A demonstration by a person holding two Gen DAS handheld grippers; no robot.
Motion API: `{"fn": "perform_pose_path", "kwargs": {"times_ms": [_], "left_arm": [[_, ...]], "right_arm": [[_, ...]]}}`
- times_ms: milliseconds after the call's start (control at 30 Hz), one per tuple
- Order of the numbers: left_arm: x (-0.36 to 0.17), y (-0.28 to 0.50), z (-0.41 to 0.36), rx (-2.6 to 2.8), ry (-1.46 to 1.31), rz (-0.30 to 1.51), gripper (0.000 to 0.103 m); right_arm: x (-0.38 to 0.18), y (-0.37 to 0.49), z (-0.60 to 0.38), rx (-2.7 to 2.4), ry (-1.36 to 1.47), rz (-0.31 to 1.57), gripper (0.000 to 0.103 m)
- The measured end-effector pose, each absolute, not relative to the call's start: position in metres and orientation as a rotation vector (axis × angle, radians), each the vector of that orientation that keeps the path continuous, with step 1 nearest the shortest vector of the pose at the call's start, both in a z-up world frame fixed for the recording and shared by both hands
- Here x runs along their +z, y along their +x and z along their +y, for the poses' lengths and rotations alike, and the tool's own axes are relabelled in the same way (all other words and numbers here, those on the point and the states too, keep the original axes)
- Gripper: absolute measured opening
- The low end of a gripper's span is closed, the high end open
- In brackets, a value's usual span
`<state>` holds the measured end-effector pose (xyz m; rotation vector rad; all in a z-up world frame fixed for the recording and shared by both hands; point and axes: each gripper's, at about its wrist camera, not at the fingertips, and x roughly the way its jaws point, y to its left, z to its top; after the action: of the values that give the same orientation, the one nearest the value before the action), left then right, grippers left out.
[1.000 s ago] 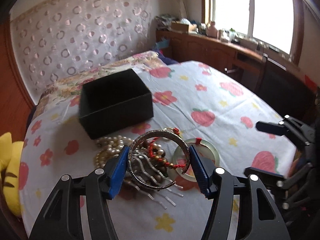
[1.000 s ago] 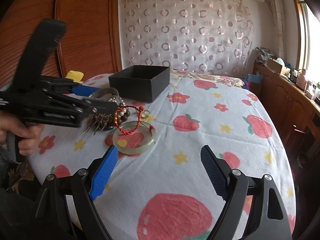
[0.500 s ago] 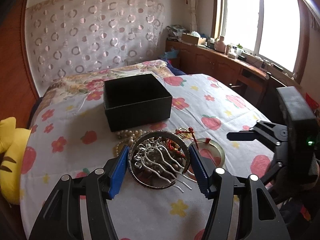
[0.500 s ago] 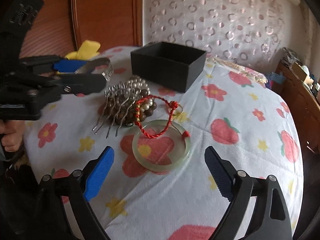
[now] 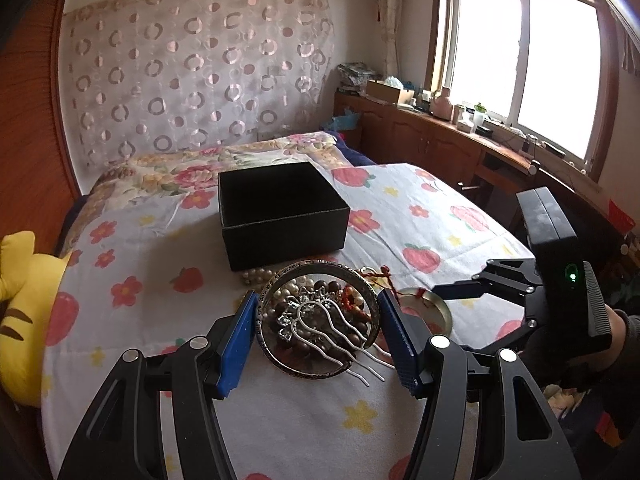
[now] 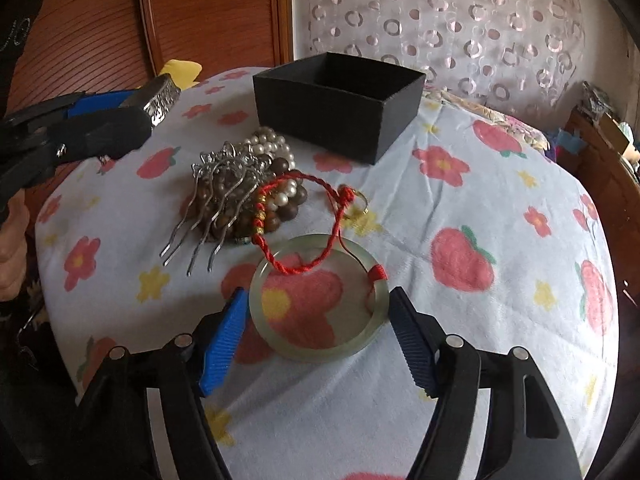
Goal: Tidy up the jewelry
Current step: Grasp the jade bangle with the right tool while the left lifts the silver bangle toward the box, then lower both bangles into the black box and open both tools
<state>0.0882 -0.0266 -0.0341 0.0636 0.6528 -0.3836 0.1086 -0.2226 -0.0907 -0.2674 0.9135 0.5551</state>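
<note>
One black box, two bangles, one hair comb.

Black box, pale-green bangle, strawberry-print sheet

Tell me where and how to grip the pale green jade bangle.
Grip the jade bangle across its full width, pads on opposite outer rim edges, coming down from above: it lies flat on the bedspread. The right gripper already straddles it, jaws closing. Avoid the far rim, where the red cord drapes.

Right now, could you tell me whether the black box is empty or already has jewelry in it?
Cannot tell fully: the black box is open-topped, and no jewelry shows inside, but its floor is hidden.
</note>
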Motion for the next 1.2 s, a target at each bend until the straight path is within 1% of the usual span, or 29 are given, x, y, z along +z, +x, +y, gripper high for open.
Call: {"fn": "perform_pose_path", "kwargs": {"times_ms": [267,567,1033,1200], "left_arm": [[-0.029,0.087,-0.026,-0.375,0.059,0.635,0.058],[-0.024,0.100,-0.026,-0.364,0.074,0.622,0.058],[-0.016,0.180,-0.033,-0.329,0.082,0.638,0.058],[-0.024,0.213,-0.034,-0.306,0.070,0.679,0.058]], "right_arm": [[-0.069,0.093,-0.250,0.498,-0.300,0.853,0.073],[-0.043,0.105,-0.260,0.477,-0.287,0.765,0.073],[-0.026,0.162,-0.243,0.484,-0.274,0.670,0.073],[-0.023,0.175,-0.239,0.490,-0.270,0.661,0.073]]}}
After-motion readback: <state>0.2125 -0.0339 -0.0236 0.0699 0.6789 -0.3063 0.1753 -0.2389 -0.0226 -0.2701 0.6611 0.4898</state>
